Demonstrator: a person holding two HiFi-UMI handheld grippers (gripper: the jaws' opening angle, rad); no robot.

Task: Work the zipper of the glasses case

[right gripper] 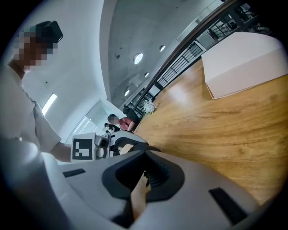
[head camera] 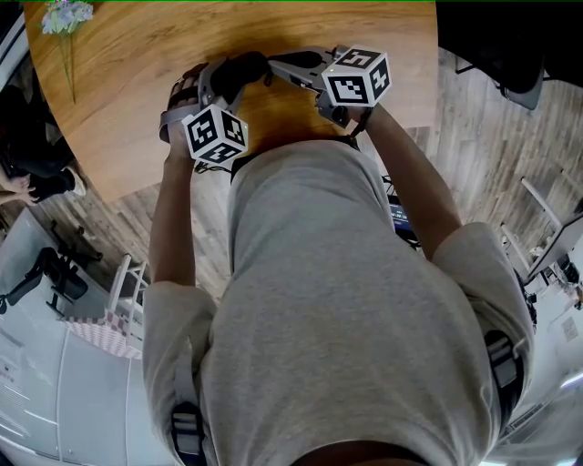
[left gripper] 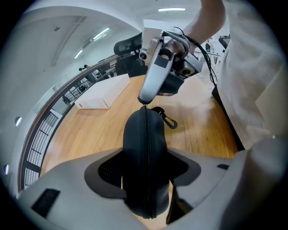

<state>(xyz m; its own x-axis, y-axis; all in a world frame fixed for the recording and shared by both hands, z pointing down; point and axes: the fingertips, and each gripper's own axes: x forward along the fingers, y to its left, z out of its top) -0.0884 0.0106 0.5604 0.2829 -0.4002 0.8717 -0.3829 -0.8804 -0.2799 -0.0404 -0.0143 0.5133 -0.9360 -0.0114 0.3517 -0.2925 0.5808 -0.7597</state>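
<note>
A black glasses case [left gripper: 145,134] stands on edge over the wooden table [left gripper: 90,134], its zipper running up the middle and closed along its visible length. My left gripper [left gripper: 146,168] is shut on the case's two sides. At the far end of the zipper, my right gripper [left gripper: 144,99] is shut, its tips pinching the small zipper pull [right gripper: 146,178]. In the head view the case [head camera: 241,71] lies between the left gripper [head camera: 217,86] and the right gripper [head camera: 275,65], close to the table's near edge. A metal clip [left gripper: 169,120] hangs off the case's far end.
A white box [left gripper: 101,94] lies further out on the table. A small bunch of flowers [head camera: 66,16] sits at the far left corner. The table's near edge [head camera: 273,146] runs just below both grippers, against the person's body.
</note>
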